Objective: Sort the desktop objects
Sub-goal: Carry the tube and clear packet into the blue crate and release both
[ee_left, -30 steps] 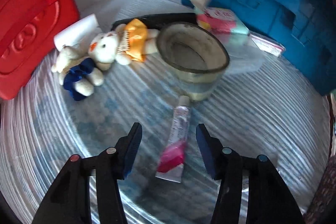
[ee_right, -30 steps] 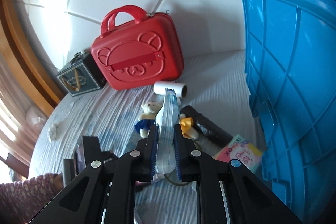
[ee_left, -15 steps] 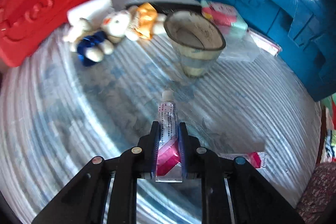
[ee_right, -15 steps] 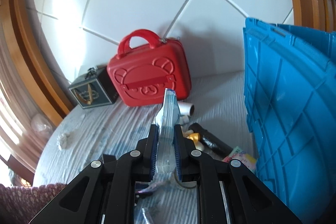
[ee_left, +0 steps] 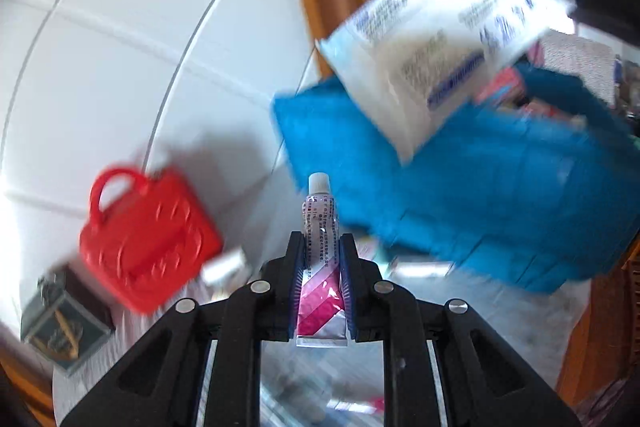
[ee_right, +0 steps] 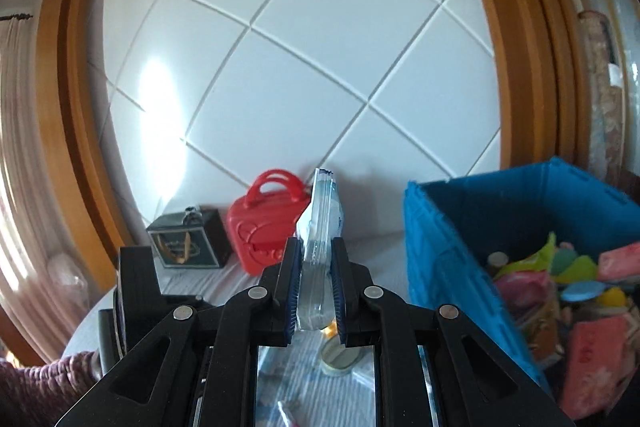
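My left gripper (ee_left: 321, 259) is shut on a small tube (ee_left: 320, 231) with a white cap and pink stripes, held up in the air with its cap pointing away. My right gripper (ee_right: 315, 263) is shut on a flat white printed packet (ee_right: 322, 223), seen edge-on; that packet (ee_left: 432, 55) shows broadside at the upper right of the left wrist view, over the blue crate (ee_left: 480, 195). The blue crate (ee_right: 444, 247) stands at the right, its inside holding several colourful items.
A red carry case (ee_left: 144, 239) and a dark box (ee_left: 64, 323) stand on the table (ee_right: 240, 279) against the white tiled wall. A glass cup (ee_right: 340, 357) sits on the table below my right gripper. A person's purple sleeve (ee_right: 36, 387) shows at lower left.
My left gripper shut on the tube and lifted it off the table toward the crate. The right gripper rose with the packet until the crate's inside came into view.
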Action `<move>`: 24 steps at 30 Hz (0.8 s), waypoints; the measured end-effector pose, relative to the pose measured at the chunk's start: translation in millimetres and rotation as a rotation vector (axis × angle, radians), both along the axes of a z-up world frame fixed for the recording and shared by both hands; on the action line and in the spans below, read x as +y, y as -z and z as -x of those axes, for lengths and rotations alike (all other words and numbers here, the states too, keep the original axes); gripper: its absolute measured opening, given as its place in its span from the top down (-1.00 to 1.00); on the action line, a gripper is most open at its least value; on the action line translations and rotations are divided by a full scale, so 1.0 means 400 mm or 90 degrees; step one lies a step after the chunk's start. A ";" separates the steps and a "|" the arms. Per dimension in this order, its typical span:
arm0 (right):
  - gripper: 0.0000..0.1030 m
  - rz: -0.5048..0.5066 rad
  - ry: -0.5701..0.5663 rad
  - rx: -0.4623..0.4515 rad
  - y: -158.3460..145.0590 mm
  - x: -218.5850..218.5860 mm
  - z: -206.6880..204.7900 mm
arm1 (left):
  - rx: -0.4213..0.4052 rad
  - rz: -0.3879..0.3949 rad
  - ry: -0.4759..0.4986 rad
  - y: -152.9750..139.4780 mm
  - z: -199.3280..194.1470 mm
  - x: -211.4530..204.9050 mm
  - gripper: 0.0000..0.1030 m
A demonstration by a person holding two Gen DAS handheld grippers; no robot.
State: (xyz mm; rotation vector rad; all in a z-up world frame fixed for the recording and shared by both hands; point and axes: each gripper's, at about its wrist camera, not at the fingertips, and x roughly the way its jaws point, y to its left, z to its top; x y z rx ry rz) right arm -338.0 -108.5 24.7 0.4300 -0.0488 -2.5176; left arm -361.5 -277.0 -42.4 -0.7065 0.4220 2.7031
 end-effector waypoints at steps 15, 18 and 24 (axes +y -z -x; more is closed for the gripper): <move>0.71 0.036 0.279 0.039 -0.141 0.598 -0.046 | 0.110 -0.006 0.046 -0.265 0.078 0.572 0.66; 0.70 0.039 0.282 0.023 -0.138 0.674 -0.006 | 0.105 -0.011 0.022 -0.272 0.104 0.643 0.66; 0.18 0.023 0.288 0.004 -0.146 0.752 0.084 | 0.104 -0.019 -0.061 -0.277 0.144 0.717 -1.00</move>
